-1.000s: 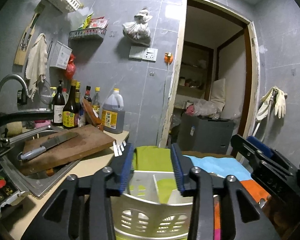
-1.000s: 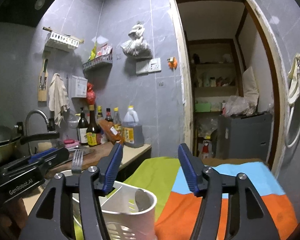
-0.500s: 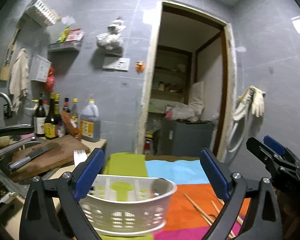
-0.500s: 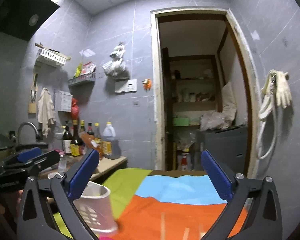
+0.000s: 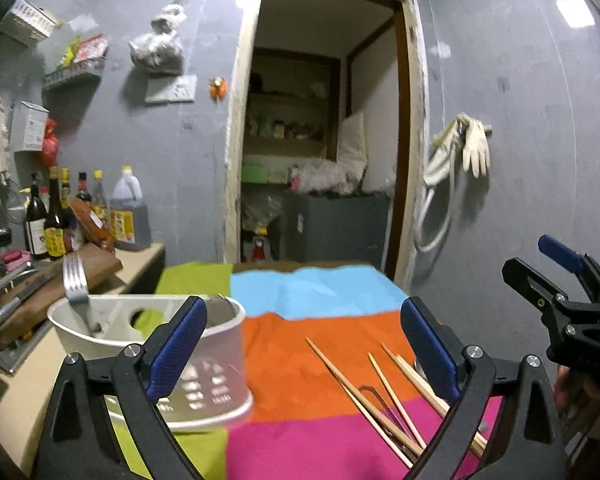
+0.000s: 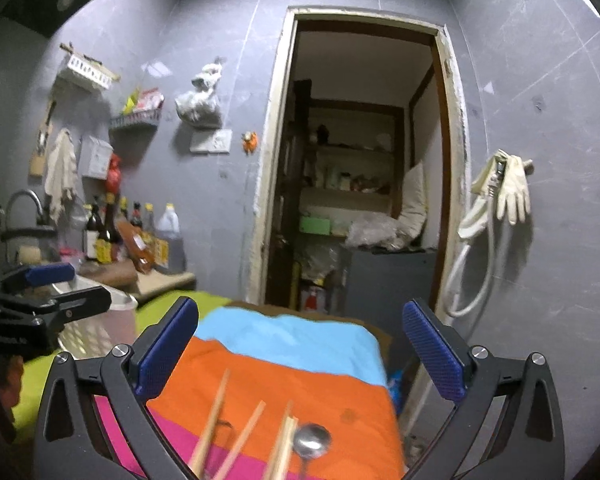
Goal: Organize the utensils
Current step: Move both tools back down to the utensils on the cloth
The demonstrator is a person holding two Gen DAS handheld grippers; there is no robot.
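Both grippers have swung from the white caddy point(image 5: 148, 344) toward the loose utensils, and their jaws have just been opening with nothing between them. The left gripper point(image 5: 300, 344) stands wide and empty; its left finger point(image 5: 176, 344) overlaps the caddy's near wall, while wooden chopsticks point(image 5: 364, 396) lie on the striped cloth point(image 5: 292, 364) between and just ahead of its fingers. The right gripper point(image 6: 300, 352) is equally wide and empty, with blurred chopsticks point(image 6: 212, 420) and a metal spoon point(image 6: 312, 440) low between its fingers. Out to the left, a fork point(image 5: 76, 288) already stands in the caddy. By my reading the sorting is partly done: one utensil is stowed, while the chopsticks and spoon still need picking up.
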